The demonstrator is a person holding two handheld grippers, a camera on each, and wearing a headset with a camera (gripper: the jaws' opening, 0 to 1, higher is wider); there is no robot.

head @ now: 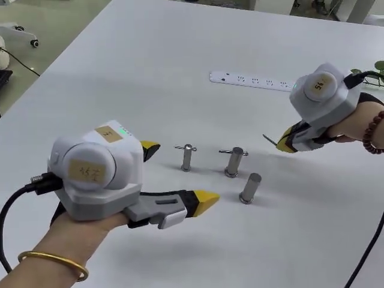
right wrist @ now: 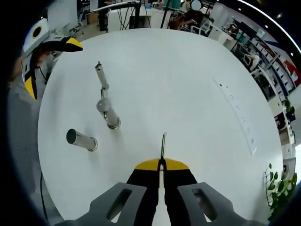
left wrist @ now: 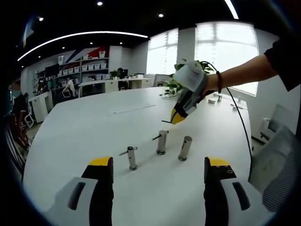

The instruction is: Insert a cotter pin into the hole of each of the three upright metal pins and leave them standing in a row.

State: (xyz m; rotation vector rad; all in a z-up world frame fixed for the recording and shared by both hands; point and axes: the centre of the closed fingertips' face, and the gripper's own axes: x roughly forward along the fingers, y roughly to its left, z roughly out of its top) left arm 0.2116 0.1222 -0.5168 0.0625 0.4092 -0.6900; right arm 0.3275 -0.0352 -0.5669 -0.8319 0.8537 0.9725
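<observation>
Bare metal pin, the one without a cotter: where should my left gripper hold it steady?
Take the bare metal pin low on its shaft, the open left gripper coming level from its own side. It stands upright, and the two fitted pins carry their cotters near the top, so probably leave that end free for the cotter pin in the right gripper.

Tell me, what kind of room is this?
It looks like an office or workshop room. There is a big white table with a power strip on it, shelves of boxes along the far wall, desks beyond the table, and a potted plant.
</observation>
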